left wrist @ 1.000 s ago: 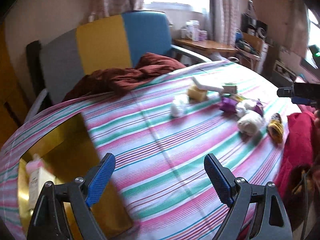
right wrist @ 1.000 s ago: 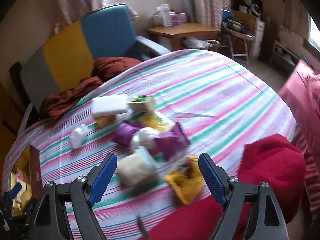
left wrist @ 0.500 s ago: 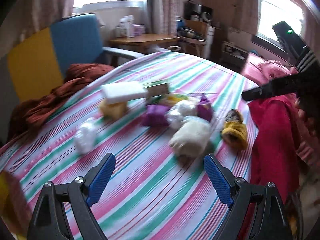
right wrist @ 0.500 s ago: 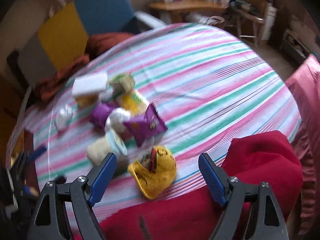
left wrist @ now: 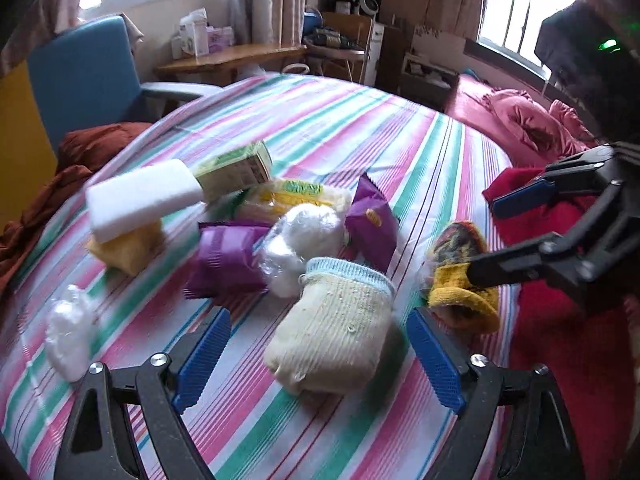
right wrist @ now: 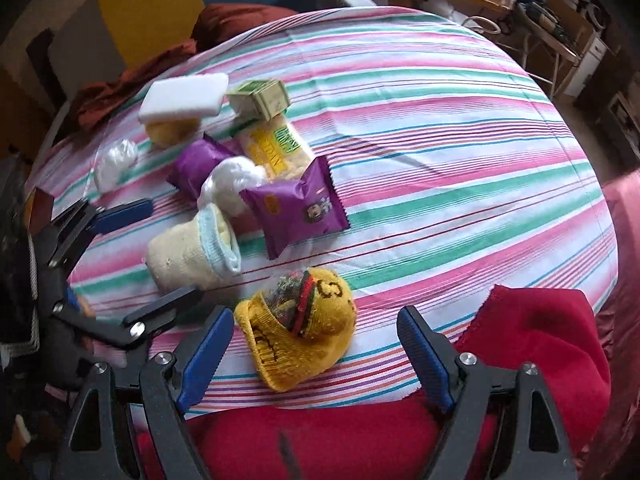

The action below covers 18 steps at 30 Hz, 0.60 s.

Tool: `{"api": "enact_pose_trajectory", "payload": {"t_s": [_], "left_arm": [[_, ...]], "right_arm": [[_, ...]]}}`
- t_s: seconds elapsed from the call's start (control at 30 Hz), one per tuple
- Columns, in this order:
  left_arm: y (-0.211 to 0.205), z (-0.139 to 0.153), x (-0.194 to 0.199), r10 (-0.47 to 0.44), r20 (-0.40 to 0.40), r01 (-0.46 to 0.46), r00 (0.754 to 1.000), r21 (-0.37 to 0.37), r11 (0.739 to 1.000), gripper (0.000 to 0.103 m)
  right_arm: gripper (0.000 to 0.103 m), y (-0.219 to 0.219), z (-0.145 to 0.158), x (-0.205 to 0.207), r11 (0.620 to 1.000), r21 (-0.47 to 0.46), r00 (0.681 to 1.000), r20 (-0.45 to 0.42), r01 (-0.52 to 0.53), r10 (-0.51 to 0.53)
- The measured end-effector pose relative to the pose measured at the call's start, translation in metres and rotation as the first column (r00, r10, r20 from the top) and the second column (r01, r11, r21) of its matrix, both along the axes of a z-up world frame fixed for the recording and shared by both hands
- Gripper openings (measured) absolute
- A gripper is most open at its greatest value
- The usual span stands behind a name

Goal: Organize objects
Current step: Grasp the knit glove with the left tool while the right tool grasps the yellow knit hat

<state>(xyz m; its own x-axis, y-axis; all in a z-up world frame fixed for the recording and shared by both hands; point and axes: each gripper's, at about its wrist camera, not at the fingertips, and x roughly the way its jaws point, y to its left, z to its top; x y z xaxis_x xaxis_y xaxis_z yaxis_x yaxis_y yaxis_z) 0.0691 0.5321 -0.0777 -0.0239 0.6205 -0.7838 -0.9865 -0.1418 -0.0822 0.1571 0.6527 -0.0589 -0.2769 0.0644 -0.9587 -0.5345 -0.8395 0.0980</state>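
Grippers were held over the striped sheet [right wrist: 420, 152] — left gripper [left wrist: 318, 354] closing around the cream sock [left wrist: 332, 328] without contact, right gripper [right wrist: 316, 354] spread wide, the yellow knit hat [right wrist: 296, 332] positioned between its fingers at 12 o'clock, untouched.

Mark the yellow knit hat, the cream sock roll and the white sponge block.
yellow knit hat [right wrist: 304, 336], right wrist view, on its ribbed front.
cream sock roll [left wrist: 336, 328], left wrist view, on its knit body.
white sponge block [left wrist: 140, 196], left wrist view, on its long side face.
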Motion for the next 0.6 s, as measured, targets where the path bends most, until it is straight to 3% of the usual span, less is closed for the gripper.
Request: {"api": "enact_pose_trajectory", "payload": {"t_s": [0.13, 0.33, 0.47, 0.5, 0.6], "left_arm": [[0.007, -0.01, -0.003, -0.019, 0.072, 0.021, 0.997, -0.023, 1.0, 0.062], [-0.016, -0.009, -0.009, 0.032, 0.102, -0.032, 0.994, 0.001, 0.999, 0.057], [-0.045, -0.01, -0.017, 0.102, 0.133, -0.104, 0.986, 0.009, 0.995, 0.057], [-0.052, -0.011, -0.019, 0.119, 0.141, -0.122, 0.983, 0.011, 0.992, 0.057], [-0.079, -0.01, -0.023, 0.177, 0.149, -0.18, 0.973, 0.009, 0.984, 0.057]], "right_arm": [[0.085, -0.004, -0.004, -0.006, 0.999, -0.002, 0.999, 0.038, -0.04, 0.04], [0.083, -0.012, -0.014, -0.022, 0.994, 0.024, 0.984, 0.146, -0.105, 0.1], [0.064, -0.014, -0.023, -0.029, 0.989, 0.039, 0.968, 0.212, -0.145, 0.133], [0.057, -0.015, -0.024, -0.029, 0.987, 0.044, 0.966, 0.215, -0.157, 0.144], [0.049, -0.013, -0.021, -0.025, 0.99, 0.052, 0.976, 0.179, -0.134, 0.123]]}}
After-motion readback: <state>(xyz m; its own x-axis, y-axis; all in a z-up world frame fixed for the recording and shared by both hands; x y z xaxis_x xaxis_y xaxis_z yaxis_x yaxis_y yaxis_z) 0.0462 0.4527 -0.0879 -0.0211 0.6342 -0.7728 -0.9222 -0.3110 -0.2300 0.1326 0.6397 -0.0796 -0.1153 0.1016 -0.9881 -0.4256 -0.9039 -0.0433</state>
